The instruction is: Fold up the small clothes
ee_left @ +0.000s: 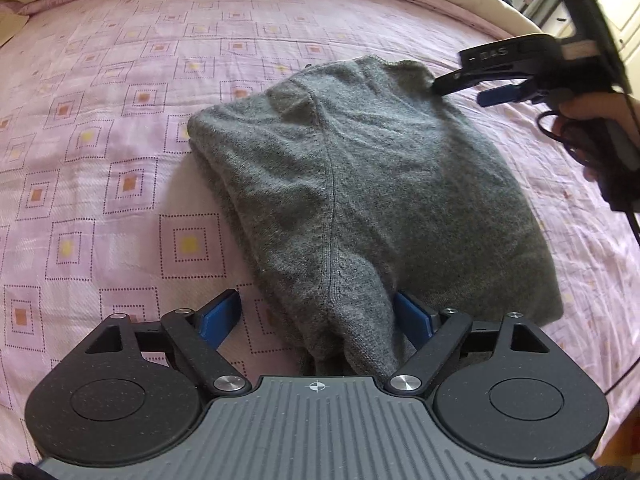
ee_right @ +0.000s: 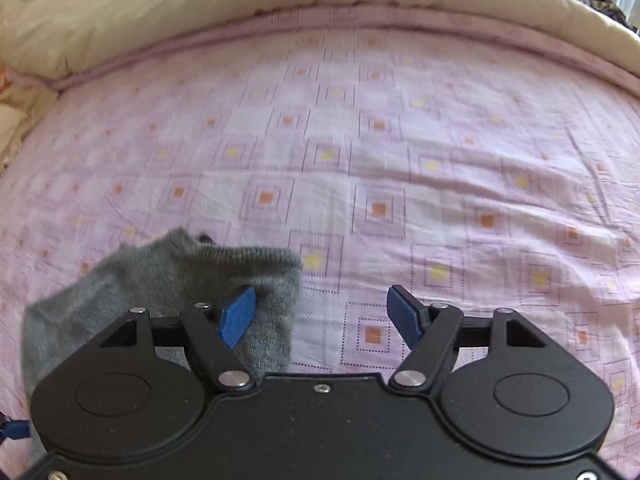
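Both grippers, left [ee_left: 318, 318] and right [ee_right: 322, 314], have fingers apart around the grey knitted sweater [ee_left: 360, 184] at lower centre; better to close firmly on the edges first.

I count one grey knitted garment [ee_left: 360, 184] folded on one bed [ee_left: 120, 128] with a pink patterned cover. I have two grippers: my left gripper [ee_left: 320, 320] at six o'clock in the left wrist view and my right gripper [ee_left: 460, 88] at two o'clock. One hand [ee_left: 600, 120] shows. One cream duvet [ee_right: 200, 8] lies at twelve.
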{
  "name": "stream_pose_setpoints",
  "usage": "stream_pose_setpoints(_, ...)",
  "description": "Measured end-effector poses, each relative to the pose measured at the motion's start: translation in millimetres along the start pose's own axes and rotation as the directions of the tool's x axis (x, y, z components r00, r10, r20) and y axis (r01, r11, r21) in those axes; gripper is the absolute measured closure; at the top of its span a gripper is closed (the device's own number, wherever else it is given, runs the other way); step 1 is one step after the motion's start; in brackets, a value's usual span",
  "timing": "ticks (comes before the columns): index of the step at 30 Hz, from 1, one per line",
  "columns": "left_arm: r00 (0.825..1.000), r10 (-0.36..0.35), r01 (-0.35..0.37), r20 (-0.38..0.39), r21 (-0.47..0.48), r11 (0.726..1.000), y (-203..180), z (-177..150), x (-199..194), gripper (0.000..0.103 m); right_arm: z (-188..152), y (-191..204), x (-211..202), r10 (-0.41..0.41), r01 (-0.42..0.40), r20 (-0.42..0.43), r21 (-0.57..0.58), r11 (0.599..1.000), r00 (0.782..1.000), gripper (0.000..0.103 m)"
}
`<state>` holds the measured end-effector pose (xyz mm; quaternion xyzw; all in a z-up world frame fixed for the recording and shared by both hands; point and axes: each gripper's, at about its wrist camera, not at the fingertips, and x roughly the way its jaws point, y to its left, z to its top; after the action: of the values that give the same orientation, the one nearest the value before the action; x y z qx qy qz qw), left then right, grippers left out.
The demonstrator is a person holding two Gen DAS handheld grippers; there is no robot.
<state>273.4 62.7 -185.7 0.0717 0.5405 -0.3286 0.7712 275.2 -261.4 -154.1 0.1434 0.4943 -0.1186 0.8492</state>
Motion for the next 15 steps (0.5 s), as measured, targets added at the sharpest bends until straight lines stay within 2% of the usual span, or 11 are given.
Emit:
stream_pose_setpoints(5,1.0,-0.024,0.025,0.012,-0.084,0.996,9.1,5.4,-14.0,0.021,-41.7,-11.9,-43.4,0.104,-0.109,0.059,0.086,0.99,0.993,0.026)
stream_pose_setpoints(12,0.997,-0.046,0.061,0.066,-0.253,0.966,44.4,28.7,-21.2,0.021,-114.9,-25.1,-71.1,0.256,-0.255,0.022,0.217,0.942,0.966,0.026)
stream_pose_setpoints(15,0.995,-0.061,0.082,0.08,-0.307,0.948,58.2,42.1,-13.4,0.021,-140.6,-25.2,-77.9,0.289,-0.281,0.006,0.261,0.924,0.957,0.025)
